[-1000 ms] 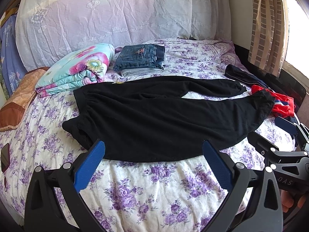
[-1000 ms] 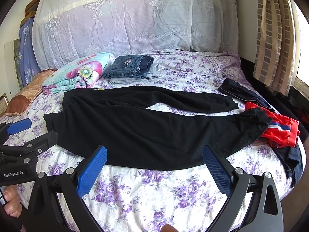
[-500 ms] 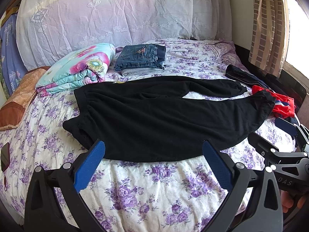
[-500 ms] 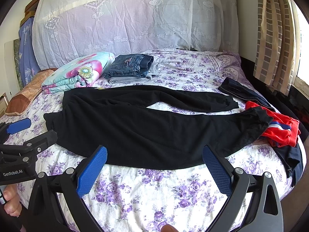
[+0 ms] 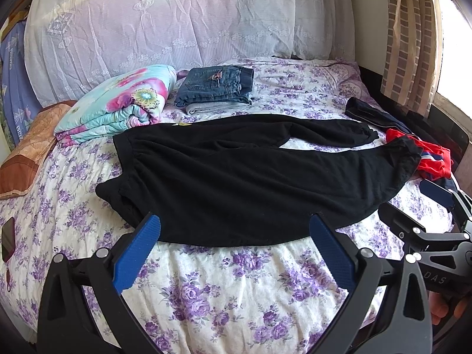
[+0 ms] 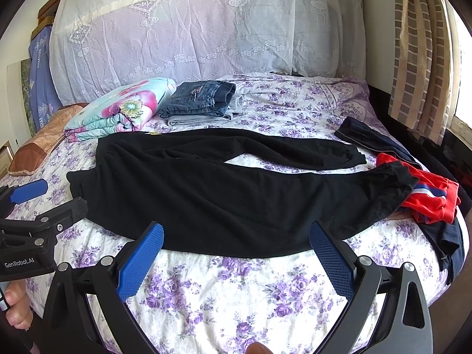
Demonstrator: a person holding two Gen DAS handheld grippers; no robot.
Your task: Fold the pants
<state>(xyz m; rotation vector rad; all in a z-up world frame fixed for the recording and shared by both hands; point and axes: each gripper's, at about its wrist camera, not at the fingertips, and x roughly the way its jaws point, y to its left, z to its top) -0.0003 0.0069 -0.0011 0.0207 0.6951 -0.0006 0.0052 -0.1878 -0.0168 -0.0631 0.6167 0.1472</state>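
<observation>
Pants [image 5: 236, 177] lie flat across mid frame on the floral bedsheet [image 5: 236, 289], waistband at left, two legs running right, far leg splayed toward the upper right. My left gripper [image 5: 234, 233] is spread wide and empty, hovering low at the near hem; right gripper [image 6: 236, 236] likewise wide, nothing held. Fabric looks like soft, light knit: limp, will sag and drag, not slippery on cotton. I'd pinch waistband corner at left [image 5: 106, 190] and near cuff [image 6: 404, 183]. Cuff overlaps the red garment [image 6: 433, 200]; risk of grabbing both.
</observation>
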